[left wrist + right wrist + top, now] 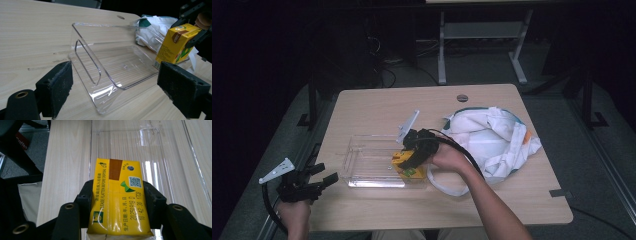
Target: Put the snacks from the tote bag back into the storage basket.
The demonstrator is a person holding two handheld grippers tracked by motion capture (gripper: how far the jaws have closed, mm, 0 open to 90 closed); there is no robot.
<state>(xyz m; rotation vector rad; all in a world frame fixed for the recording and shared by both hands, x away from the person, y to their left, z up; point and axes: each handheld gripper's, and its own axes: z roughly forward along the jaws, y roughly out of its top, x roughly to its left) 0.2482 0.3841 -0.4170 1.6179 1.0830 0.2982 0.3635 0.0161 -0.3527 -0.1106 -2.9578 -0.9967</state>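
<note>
I am squeezing the yellow juice box (120, 200) tight in my right gripper (419, 150), right at the near end of the clear tray (120, 65). The tray's long side is stretching away ahead of the box. My left gripper (314, 181) is waiting wide open, off to the tray's left.

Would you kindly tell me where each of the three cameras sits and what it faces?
High view: above the person's side, looking forward and down on the table; forearms and both hands show.
Left gripper view: rides the open left gripper, facing the clear plastic tray; its black jaws show.
Right gripper view: rides the right gripper, looking along the yellow drink carton into the tray.
Shared: all three show tray and carton; high and left views also show the white bag.
</note>
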